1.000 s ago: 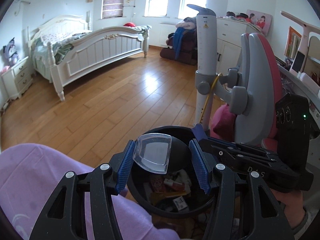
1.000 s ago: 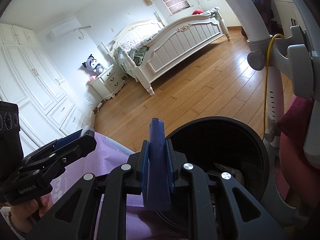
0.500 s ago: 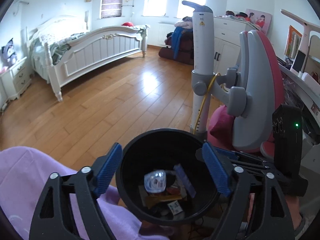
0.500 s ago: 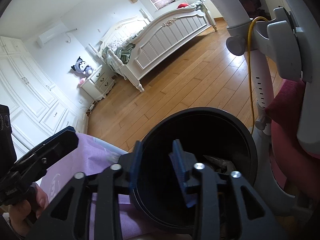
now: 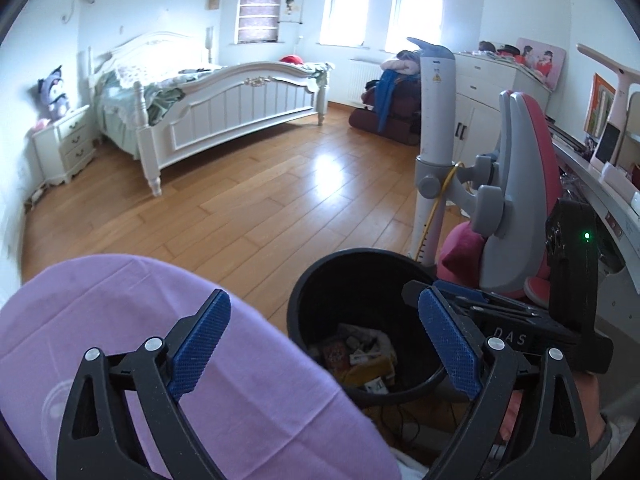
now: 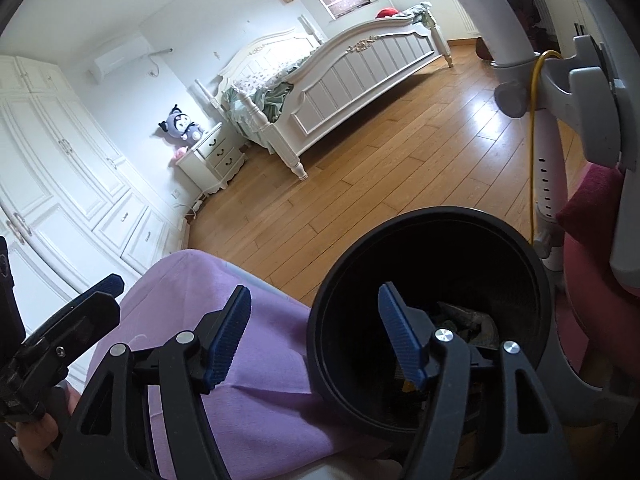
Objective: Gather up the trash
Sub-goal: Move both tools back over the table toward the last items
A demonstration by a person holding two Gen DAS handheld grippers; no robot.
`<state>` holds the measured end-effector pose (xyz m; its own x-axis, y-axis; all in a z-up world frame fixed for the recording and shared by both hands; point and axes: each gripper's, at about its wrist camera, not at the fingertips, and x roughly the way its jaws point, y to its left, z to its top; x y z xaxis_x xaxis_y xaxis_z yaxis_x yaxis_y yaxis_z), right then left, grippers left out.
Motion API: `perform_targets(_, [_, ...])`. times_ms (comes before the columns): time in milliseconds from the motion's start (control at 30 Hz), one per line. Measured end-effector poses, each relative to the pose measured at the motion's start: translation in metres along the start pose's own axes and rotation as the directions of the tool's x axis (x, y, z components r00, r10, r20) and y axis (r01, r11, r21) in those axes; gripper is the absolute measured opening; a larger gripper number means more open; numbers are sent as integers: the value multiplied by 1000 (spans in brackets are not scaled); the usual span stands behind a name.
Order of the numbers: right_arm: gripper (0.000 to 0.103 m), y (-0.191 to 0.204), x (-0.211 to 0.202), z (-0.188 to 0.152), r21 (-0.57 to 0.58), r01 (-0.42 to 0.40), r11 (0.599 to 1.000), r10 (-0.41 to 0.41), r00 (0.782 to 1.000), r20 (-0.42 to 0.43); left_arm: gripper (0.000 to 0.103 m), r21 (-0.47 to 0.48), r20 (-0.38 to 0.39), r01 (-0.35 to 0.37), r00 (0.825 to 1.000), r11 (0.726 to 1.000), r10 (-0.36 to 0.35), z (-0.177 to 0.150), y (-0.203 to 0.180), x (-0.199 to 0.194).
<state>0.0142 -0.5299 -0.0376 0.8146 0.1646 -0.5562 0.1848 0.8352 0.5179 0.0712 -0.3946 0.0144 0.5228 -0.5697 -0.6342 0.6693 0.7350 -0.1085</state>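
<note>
while both spread wide, left hand-held gripper (image 5: 324, 344), right hand-held gripper (image 6: 316, 336), holding nothing, above black bin (image 5: 320, 280)

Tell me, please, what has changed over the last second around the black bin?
The left gripper let go of its clear plastic piece and the right gripper its dark blue strip; both dropped into the black bin. Both grippers now stand open and empty, shifted left toward the purple cloth. The bin and the pink chair stayed put.
</note>
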Motion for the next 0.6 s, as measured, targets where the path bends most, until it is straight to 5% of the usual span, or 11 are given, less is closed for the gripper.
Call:
perform_targets(333, [66,95,16,-28,-167,-126,978,113,990,-83,94,-171,37,-128,990,977,136,-58,90,-97])
perform_targets(600, [66,159,24,-58,-309,-226,924,174,967,-185,94,-322,6,-239,967,916,254,-121,164,-168])
